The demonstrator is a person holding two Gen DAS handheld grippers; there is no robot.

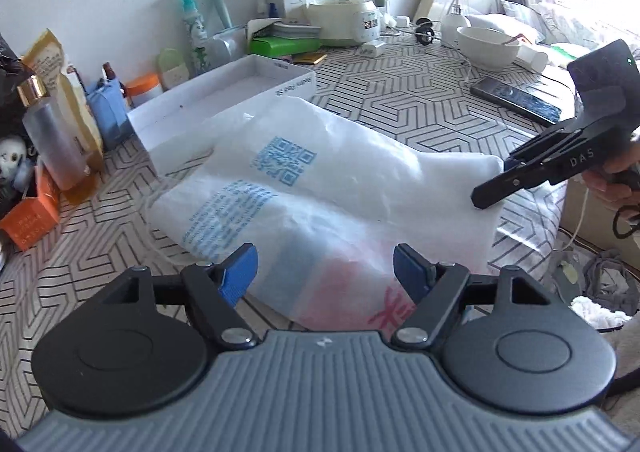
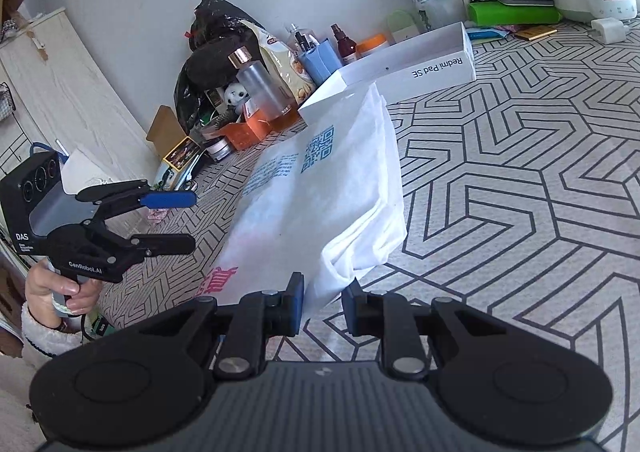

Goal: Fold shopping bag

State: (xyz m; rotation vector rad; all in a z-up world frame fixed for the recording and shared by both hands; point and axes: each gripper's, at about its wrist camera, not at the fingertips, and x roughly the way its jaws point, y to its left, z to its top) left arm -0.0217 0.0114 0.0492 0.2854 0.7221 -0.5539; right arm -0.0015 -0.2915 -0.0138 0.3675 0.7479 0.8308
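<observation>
A white plastic shopping bag (image 1: 320,188) with a blue QR code and blue and red print lies partly folded on the patterned table; it also shows in the right wrist view (image 2: 320,192). My left gripper (image 1: 325,272) is open and empty, hovering over the bag's near end; in the right wrist view it (image 2: 192,218) stands left of the bag. My right gripper (image 2: 323,306) is partly open, with the bag's near corner between its fingers. In the left wrist view it (image 1: 490,188) sits at the bag's right edge.
An open white Redmi Pad SE box (image 2: 424,64) lies just behind the bag. Bottles, a snack bag and an orange box (image 1: 30,222) crowd the left side. A kettle (image 1: 340,4), a white bowl (image 1: 488,44) and a phone (image 1: 516,98) stand at the back right.
</observation>
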